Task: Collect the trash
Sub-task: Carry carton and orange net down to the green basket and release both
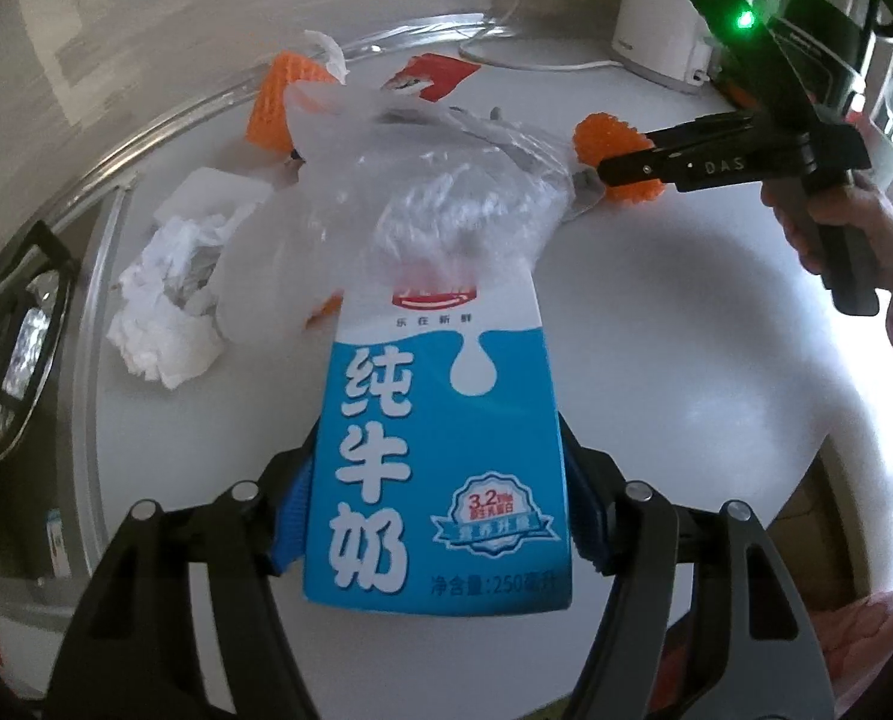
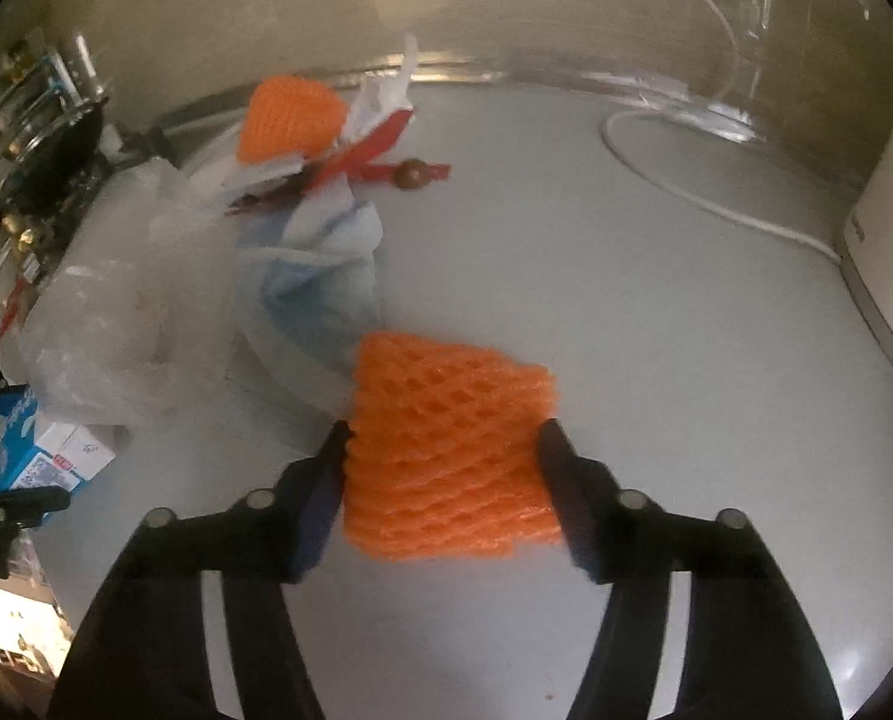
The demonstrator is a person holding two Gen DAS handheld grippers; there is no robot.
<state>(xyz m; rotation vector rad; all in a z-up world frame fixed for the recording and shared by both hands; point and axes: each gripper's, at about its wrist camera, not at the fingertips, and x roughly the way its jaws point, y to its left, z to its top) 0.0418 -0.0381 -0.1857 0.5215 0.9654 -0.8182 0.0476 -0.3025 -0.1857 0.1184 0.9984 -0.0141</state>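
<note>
Your left gripper (image 1: pixel 440 516) reaches forward low over the white table (image 1: pixel 686 360), its fingers pressed against both sides of a blue-and-white milk carton (image 1: pixel 440 450); the carton's long axis runs straight away from you along the fingers, its red-banded top pointing toward the heap of rubbish ahead and its base nearest the camera; the printed face looks up at the lens. The top end of the carton is tucked under a clear plastic bag (image 1: pixel 446 180) that lies crumpled across the middle of the table; a wad of crumpled white tissue (image 1: pixel 164 306) sits to the left of the bag, and a red wrapper (image 1: pixel 428 75) lies beyond it.

Your right gripper (image 2: pixel 446 468) comes in from the right side of the table, held roughly level, your hand (image 1: pixel 848 222) wrapped round its handle; its two fingers close on an orange foam net sleeve (image 2: pixel 446 450), one on each side; the sleeve's tube axis seems to run away from you along the fingers, though its open ends are hard to make out. A second orange net (image 2: pixel 287 120) rests at the far side of the heap, near the table's rim; a white cable (image 2: pixel 716 198) curves across the far right of the table toward a white appliance (image 1: pixel 662 6).
</note>
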